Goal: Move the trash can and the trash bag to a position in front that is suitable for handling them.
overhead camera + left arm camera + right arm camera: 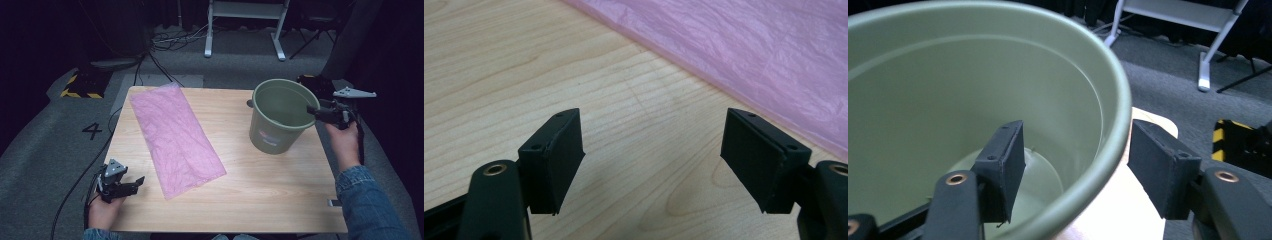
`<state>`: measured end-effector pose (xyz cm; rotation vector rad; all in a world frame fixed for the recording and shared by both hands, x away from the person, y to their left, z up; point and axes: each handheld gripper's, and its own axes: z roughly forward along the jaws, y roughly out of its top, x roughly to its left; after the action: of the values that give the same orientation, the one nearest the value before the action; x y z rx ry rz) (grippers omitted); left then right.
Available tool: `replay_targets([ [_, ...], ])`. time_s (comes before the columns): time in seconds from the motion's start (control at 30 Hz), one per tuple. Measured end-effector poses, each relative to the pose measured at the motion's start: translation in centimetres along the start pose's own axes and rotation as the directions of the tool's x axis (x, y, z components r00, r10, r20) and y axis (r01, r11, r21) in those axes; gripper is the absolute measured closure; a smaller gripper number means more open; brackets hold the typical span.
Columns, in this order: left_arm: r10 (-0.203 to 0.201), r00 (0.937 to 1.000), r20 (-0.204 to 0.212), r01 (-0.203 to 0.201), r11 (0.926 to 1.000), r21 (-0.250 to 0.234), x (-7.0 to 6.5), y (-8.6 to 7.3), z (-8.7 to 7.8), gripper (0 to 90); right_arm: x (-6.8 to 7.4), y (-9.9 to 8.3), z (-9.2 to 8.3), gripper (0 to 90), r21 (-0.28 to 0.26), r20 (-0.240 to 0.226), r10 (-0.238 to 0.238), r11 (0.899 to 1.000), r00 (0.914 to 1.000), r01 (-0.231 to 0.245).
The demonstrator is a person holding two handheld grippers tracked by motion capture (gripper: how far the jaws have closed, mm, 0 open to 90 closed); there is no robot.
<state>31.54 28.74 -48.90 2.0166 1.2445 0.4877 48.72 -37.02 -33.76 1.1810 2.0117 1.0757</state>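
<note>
- Right tongs sit at the right-hand rim of the green bucket, jaws spread wide and straddling the rim wall: one jaw inside, one outside, nothing pinched yet.
- Right gripper view confirms it: the bucket rim passes between the jaws with a gap on both sides; the bucket looks empty inside.
- The bucket stands upright at the right side of the wooden surface.
- Left tongs rest low at the near-left corner of the surface, jaws wide and empty, pointing at the pink plastic bag.
- The bag lies flat and diagonal across the left half, well apart from the bucket; in the left gripper view its edge is just ahead of the jaws.
- Likely step: gripping the bucket rim, probably to steady it for lining with the bag.
- To do it well: the person should push the jaws deeper over the rim before closing, keep them square to the wall and close firmly, since the thin curved lip could slip out.
- Risk: pulling sideways may tip the light bucket.
</note>
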Motion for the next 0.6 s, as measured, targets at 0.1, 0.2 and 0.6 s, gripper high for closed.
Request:
replay_targets([
  [0.1,0.001,1.0000,-0.001,-0.001,1.0000,-0.003,0.0,0.0,0.0,24.7,0.0,-0.1,0.8,39.6,0.023,0.023,-0.011,1.000,0.9997,0.010],
  [0.2,0.004,1.0000,0.000,-0.004,1.0000,-0.006,0.0,0.0,-0.1,24.7,-0.1,-0.4,0.9,39.5,0.019,0.009,0.022,1.000,0.9997,-0.022],
  [0.6,0.019,0.9998,0.005,-0.019,0.9998,0.002,-0.5,0.3,0.3,24.7,2.9,-1.4,-1.4,40.7,-0.035,-0.092,-0.045,0.998,0.9947,0.042],
])
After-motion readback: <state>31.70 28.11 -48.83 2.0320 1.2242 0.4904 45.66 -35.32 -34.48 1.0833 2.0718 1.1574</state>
